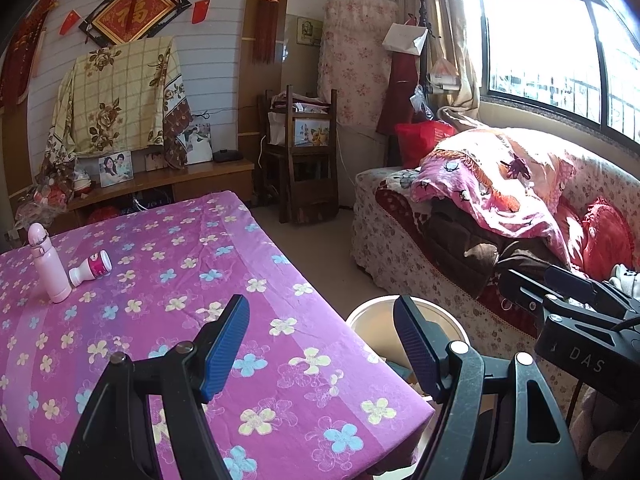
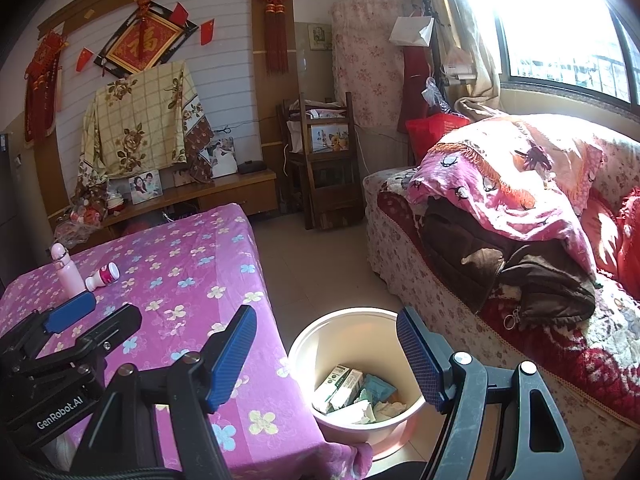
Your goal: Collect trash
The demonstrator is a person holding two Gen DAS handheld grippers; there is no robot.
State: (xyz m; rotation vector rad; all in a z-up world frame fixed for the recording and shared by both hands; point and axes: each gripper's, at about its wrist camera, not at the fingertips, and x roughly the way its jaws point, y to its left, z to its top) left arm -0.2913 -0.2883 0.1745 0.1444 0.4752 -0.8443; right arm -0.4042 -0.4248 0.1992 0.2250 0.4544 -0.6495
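Pink bin (image 2: 320, 344), cartons and wrappers inside

Your left wrist camera looks forward and slightly down past the left gripper (image 1: 320, 316), over the near corner of the table (image 1: 168, 264). Your right wrist camera sits just to its right, facing the same way past the right gripper (image 2: 326, 330), close above the bin (image 2: 320, 336). Both views share table, sofa (image 1: 400, 240), window (image 1: 552, 40) and each other's gripper.
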